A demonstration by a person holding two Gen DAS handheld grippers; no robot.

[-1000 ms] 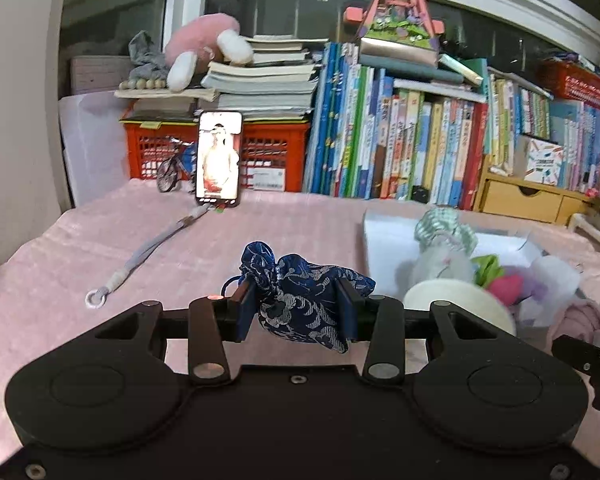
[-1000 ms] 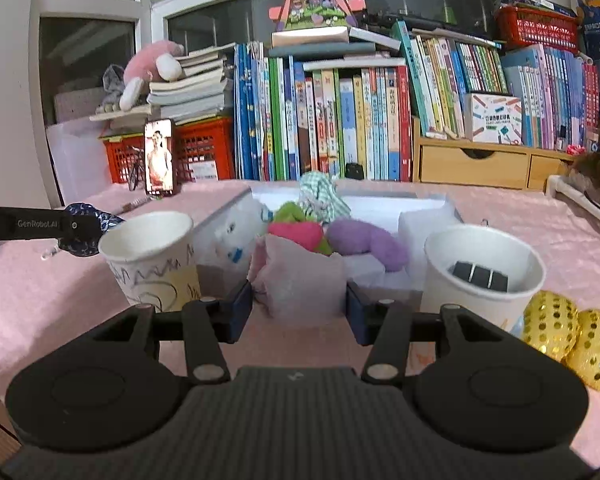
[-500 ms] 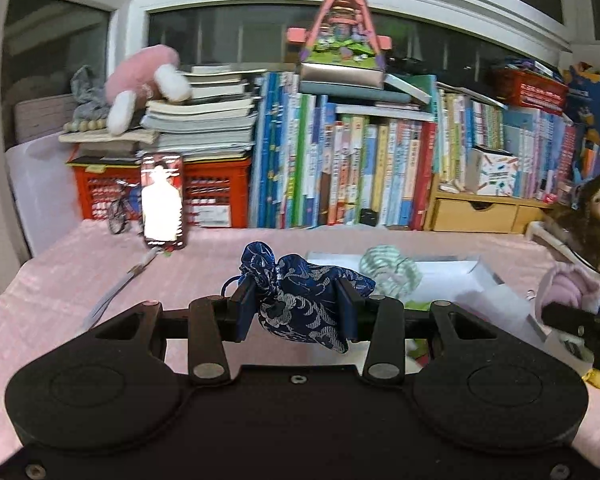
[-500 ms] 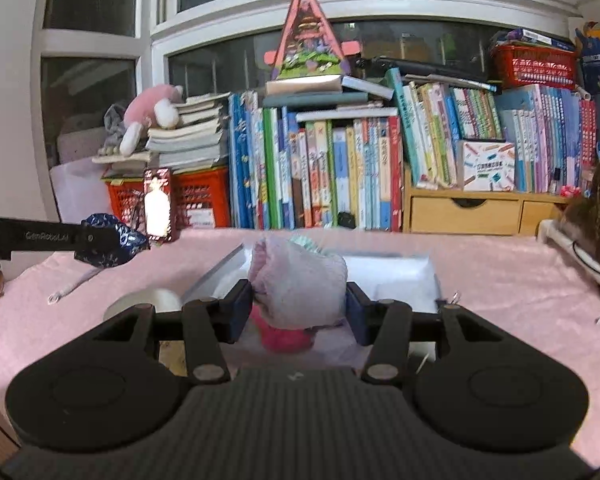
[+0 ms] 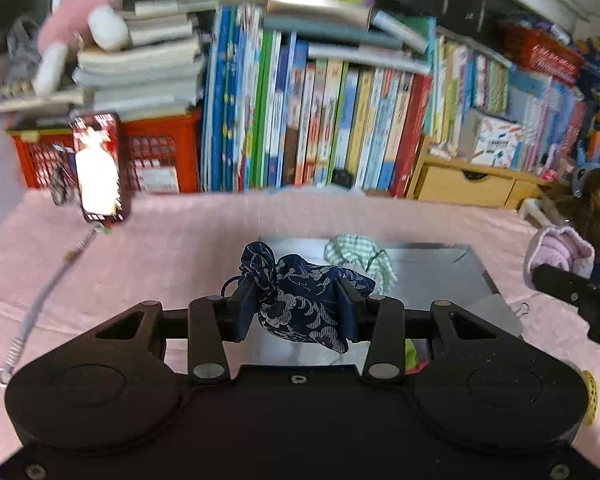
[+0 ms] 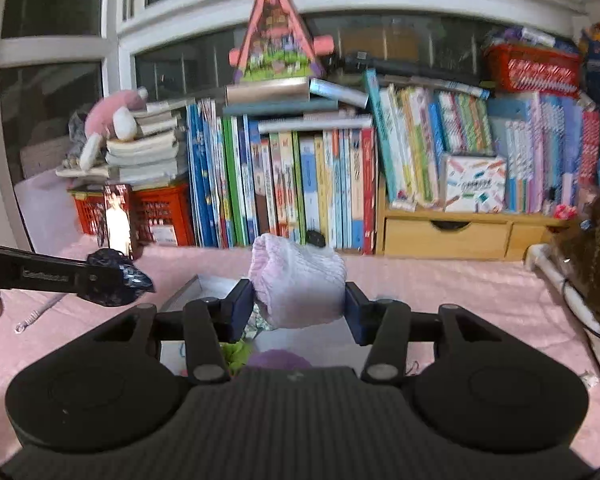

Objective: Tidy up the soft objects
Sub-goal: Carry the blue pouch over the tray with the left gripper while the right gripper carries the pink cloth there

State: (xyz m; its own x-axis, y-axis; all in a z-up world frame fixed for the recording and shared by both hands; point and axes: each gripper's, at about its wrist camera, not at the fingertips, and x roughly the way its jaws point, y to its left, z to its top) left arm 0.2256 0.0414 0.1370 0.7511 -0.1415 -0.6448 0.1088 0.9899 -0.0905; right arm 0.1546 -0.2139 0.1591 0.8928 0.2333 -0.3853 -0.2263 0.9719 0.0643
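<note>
Pouch (image 5: 300, 304) first: my left gripper (image 5: 298, 312) has it pinched between both fingers, a dark blue patterned bag bunched up, its tied neck sticking out to the left. My right gripper (image 6: 299, 306) is clamped on a pale pink sock (image 6: 298, 286), rolled into a lump.

Both loads hang above the white tray (image 5: 440, 264) on the pink cloth (image 5: 180, 248). From the left gripper the tray lies straight ahead and below, its near edge under the fingers; the pouch sits over the tray's left half. From the right gripper the tray is also directly beneath, with a green and a purple soft thing showing under the sock.

Further in, a checked green bundle (image 5: 360, 254) lies by the tray's far edge.

I judge neither hand clearly nearer; each needs only a short drop.
</note>
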